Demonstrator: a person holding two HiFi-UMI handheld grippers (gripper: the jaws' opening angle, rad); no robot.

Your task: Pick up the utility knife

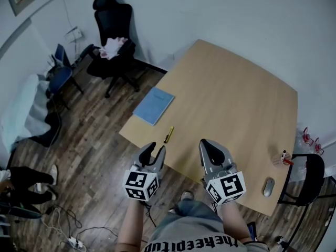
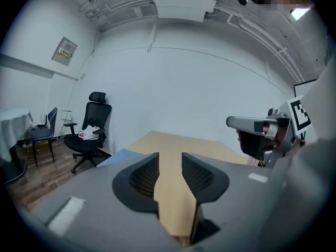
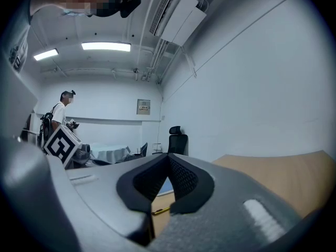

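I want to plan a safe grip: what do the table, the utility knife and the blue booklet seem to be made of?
Table: probably wood-look laminate, matte; even pale brown, no glare.
Utility knife: likely plastic body, yellow and black; too small to confirm.
Blue booklet: apparently paper or card; thin, flat, dull.

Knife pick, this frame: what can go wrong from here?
1. The utility knife lies flat near the table edge, just ahead of the left gripper; a stray nudge might slide it onto the floor.
2. The left gripper is open and empty; on so slim a knife, its jaws may scrape wood and close on nothing.
3. The right gripper, shut, sits close beside and might crowd the approach.
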